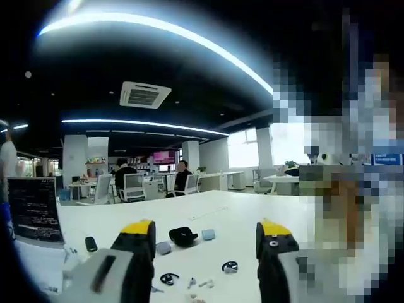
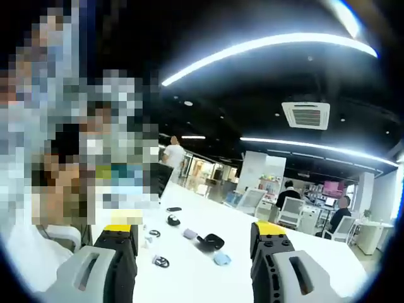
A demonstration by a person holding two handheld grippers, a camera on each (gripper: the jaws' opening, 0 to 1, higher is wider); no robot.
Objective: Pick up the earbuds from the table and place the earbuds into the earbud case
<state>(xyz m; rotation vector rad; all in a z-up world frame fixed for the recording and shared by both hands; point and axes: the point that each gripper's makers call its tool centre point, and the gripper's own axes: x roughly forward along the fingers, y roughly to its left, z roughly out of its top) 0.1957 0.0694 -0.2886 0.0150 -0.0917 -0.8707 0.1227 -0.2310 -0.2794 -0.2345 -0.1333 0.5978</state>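
Your left claw [image 1: 207, 235] and right claw [image 2: 194, 237] both gape wide, empty, above the surface [image 1: 240, 211]; black case [image 1: 183, 236] lies between the left jaws

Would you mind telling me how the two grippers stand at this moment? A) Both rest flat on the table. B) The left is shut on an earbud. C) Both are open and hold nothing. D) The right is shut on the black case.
C: the left gripper and the right gripper both show spread jaws with nothing between them, raised above the white table, where the open black case lies untouched.
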